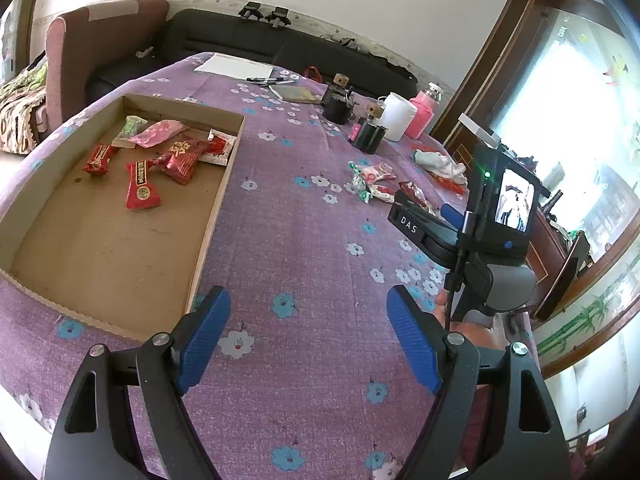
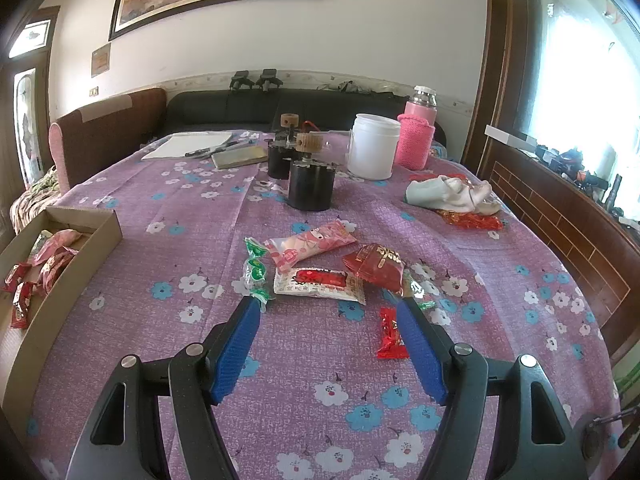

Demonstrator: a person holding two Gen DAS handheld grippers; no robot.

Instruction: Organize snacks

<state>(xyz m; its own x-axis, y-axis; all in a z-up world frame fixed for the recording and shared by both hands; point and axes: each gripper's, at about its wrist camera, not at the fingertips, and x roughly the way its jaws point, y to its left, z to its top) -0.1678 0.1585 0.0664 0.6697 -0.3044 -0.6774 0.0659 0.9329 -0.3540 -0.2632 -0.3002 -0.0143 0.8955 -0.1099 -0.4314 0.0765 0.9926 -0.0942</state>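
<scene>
Cardboard tray (image 1: 120, 216) sits at far left on the tabletop (image 1: 304, 240), already holding sorted snacks: several red packets (image 1: 142, 184), a pink one (image 1: 158, 133), a green one at the back. Looks like the drop zone, shallow walls so packets go in flat.

Left claw (image 1: 308, 338): jaws spread, nothing between the pads, hanging over bare cloth just right of the tray's near corner. Idle, probably parked clear of the tray.

Middle of the tabletop: loose pile not yet sorted. Green twist-wrap candy (image 2: 255, 274), pink packet (image 2: 310, 246), white-and-red packet (image 2: 320, 283), red packet (image 2: 376, 266), small red candy (image 2: 390, 334).

Right claw (image 2: 328, 346): released, empty, tips at the near edge of that pile. Left tip next to the green candy, right tip beside the small red one. Set up for a pick; white-and-red packet is dead ahead, my guess for next target.

Further back: two black cylinders (image 2: 310, 186), white jar (image 2: 372, 146), pink flask (image 2: 416, 138), crumpled cloth (image 2: 452, 194). Not snacks, well clear of the pile.
</scene>
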